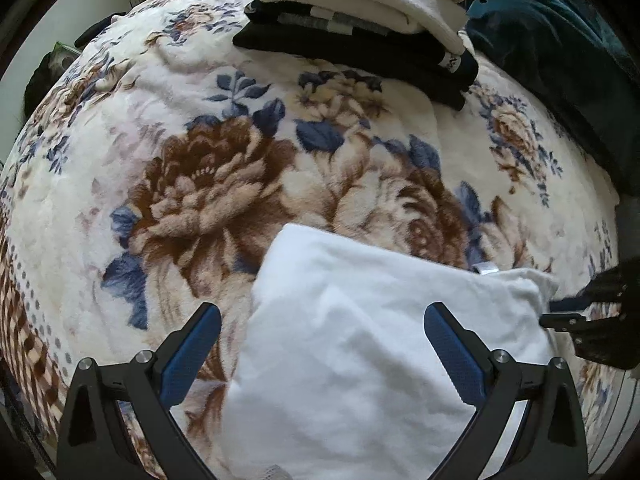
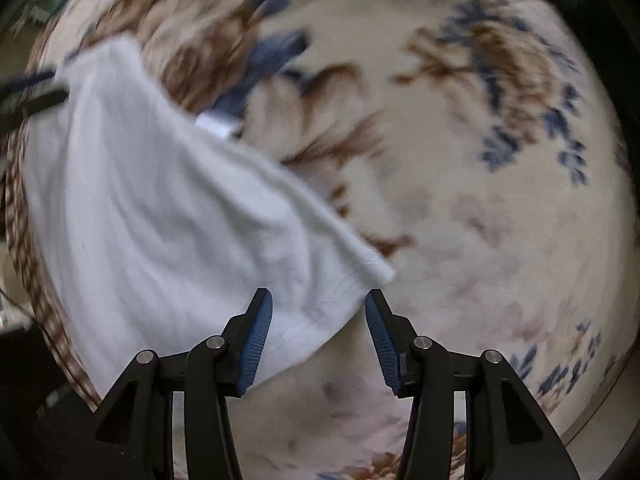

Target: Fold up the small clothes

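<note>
A white garment lies folded on a floral fleece blanket. My left gripper is open, its blue pads spread wide over the garment's left part. In the right wrist view, which is motion-blurred, the same white garment lies to the left with its hemmed corner between the pads. My right gripper is open over that corner and holds nothing. It shows at the right edge of the left wrist view, beside the garment's right corner. A small white label sticks out at the garment's far edge.
A stack of folded clothes, cream on top of black, sits at the far side of the blanket. A dark teal fabric lies at the far right. The blanket's checked border runs along the left.
</note>
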The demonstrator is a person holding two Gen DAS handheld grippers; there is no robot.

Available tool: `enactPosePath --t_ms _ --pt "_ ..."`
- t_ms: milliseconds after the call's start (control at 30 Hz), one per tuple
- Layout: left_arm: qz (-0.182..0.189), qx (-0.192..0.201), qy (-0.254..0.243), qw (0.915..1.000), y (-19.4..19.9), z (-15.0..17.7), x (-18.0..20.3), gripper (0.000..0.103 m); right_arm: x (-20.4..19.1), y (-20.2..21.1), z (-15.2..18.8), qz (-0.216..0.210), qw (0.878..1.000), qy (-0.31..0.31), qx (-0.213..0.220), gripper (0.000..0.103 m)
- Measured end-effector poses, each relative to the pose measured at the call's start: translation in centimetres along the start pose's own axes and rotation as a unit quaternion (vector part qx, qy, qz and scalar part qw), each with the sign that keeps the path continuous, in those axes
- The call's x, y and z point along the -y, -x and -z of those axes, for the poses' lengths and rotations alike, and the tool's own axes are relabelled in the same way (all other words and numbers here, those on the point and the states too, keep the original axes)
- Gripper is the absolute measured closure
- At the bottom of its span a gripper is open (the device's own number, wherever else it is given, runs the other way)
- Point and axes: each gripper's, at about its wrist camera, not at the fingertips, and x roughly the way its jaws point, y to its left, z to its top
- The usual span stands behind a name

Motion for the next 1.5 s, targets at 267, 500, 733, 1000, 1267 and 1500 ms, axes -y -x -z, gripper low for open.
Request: enactPosePath --t_ms 267,500,733,1000,1267,1500 --pt "0.0 0.006 -0.005 1.0 0.2 -0.7 -0.3 0.0 0.9 2.7 1.8 -0.109 0.99 -0.082 0.041 0.101" --pt "-0.003 -0.003 0.014 0.9999 -0.4 -0.5 -1.5 0.0 6.2 5.2 5.8 -0.345 0.893 -0.269 0.109 0.101" --pt "-0.005 -0.01 0.028 0.9996 -0.8 -0.7 -2.2 0.0 10.3 0.5 9.9 -0.396 0.77 -0.494 0.083 0.101" --pt "-0.034 0.015 0.005 0.9993 0.0 -0.8 -1.3 0.0 8.2 4.6 7.1 -0.199 0.881 -0.402 0.152 0.056" --pt "-0.044 -0.047 -0.004 0.9979 -4.0 -0.1 -3.7 0.0 4.3 0.8 2.4 -0.119 0.931 -0.333 0.092 0.031" --pt "0.046 -0.048 0.046 0.9968 -1.9 0.1 -7.3 0.0 5.3 1.7 6.2 -0.077 0.891 -0.438 0.092 0.031"
